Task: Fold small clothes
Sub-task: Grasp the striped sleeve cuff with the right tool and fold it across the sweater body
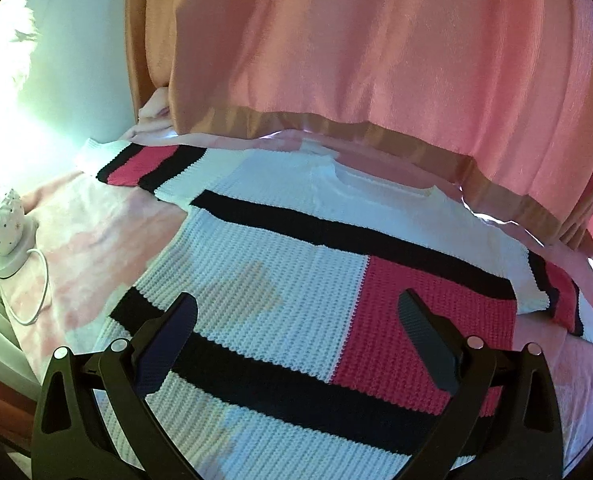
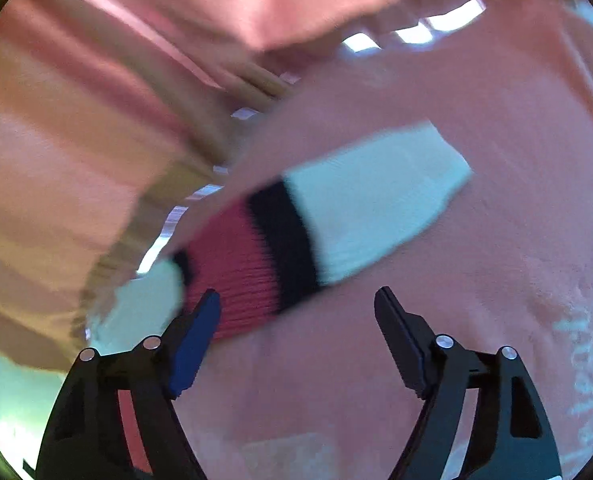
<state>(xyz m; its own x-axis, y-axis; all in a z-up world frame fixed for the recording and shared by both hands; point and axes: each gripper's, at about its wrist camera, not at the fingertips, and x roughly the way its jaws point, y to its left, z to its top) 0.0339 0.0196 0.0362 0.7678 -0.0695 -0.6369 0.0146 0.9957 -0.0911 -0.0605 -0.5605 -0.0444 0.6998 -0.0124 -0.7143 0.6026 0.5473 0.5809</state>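
I am looking down the left gripper (image 1: 298, 308) and seeing its jaws spread wide with nothing between them, hanging over the lower body of the knitted sweater (image 1: 296, 264). The sweater is lying flat, front up, on the pink bedcover (image 1: 96, 232), its neckline pointing away from me toward the pink curtain (image 1: 376, 48), both sleeves stretched out to the sides. My left finger (image 1: 168, 344) is sitting over a black stripe near the hem, and the other one is lying over the red block. Off to the left, a white dotted lamp (image 1: 0, 220) is resting on the bedcover with its cord looping beside it. Through the right wrist view, which is blurring badly, I am seeing the right gripper (image 2: 296, 300) also gaping, holding nothing. The sweater's sleeve (image 2: 316, 232) is lying just ahead of it, running diagonally, its white cuff farthest out to the right. The blue-padded finger (image 2: 196, 344) is overlapping the red band's edge; whether it is touching I cannot tell.
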